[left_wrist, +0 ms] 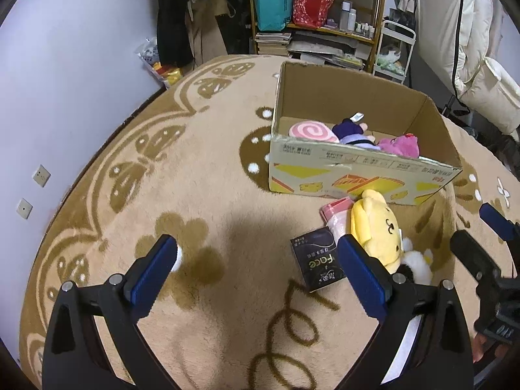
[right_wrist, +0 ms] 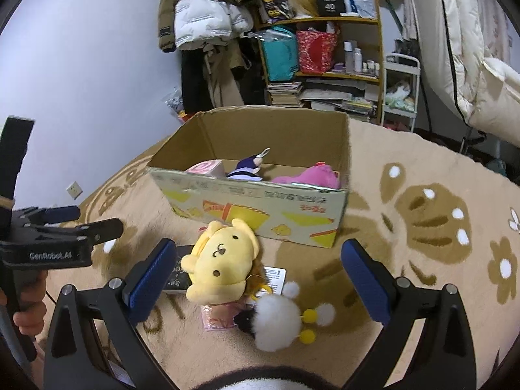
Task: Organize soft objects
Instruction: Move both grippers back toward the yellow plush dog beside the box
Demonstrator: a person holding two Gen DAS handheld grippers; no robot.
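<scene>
Both grippers, left and right, jaws spread; only right wrist view shows whole white pompom toy near yellow plush.

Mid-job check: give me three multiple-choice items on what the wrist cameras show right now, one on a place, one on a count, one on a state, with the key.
1. Where is the yellow plush?
A. Inside the cardboard box
B. On the carpet in front of the box
C. On the shelf

2. How many soft toys show inside the cardboard box?
A. One
B. Three
C. Five

3. How does the right tool stand?
A. Open, holding nothing
B. Shut on the yellow plush
C. Shut on the white pompom toy

Key:
1 B, it lies on the carpet just short of the box's printed wall.
2 B, the pink swirl plush, the dark purple doll and the pink plush show.
3 A, its fingers stand wide apart either side of the yellow plush and the white pompom toy.
</scene>
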